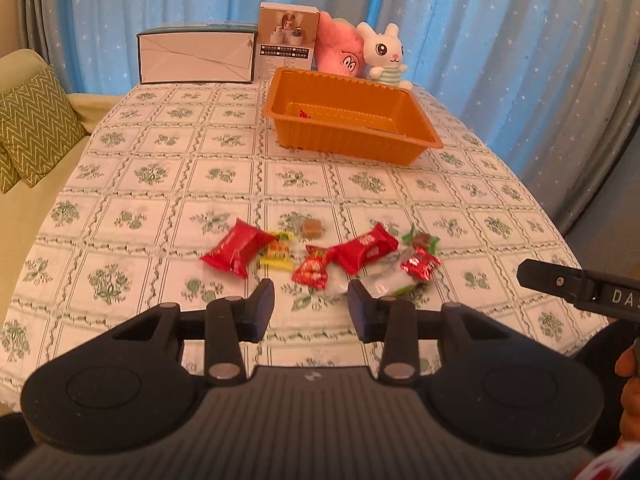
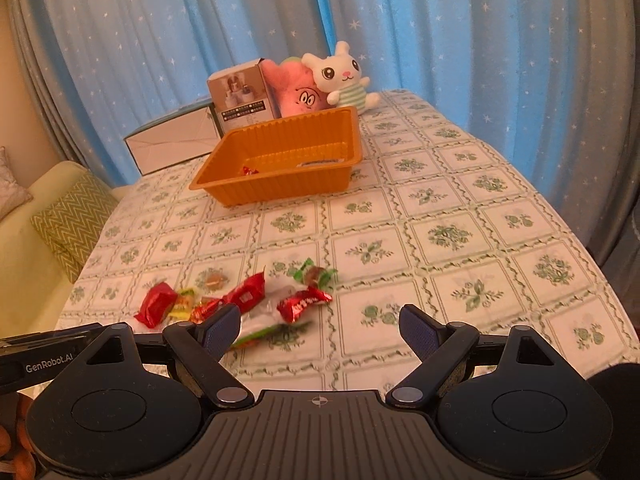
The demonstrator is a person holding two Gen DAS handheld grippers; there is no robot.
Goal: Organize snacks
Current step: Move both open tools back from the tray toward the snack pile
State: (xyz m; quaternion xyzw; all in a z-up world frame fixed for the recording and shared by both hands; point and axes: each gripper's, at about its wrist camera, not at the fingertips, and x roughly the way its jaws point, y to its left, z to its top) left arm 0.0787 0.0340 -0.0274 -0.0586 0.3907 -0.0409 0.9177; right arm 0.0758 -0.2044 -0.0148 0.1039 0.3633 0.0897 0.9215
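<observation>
Both the left tongs and right tongs are hovering open and empty over the clustered snacks lying on the worktop short of the orange tray, risking a multi-wrapper pinch.

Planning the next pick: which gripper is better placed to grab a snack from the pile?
Left, probably. The left gripper is open, aimed at the snack pile; the right gripper points beside it.
</observation>
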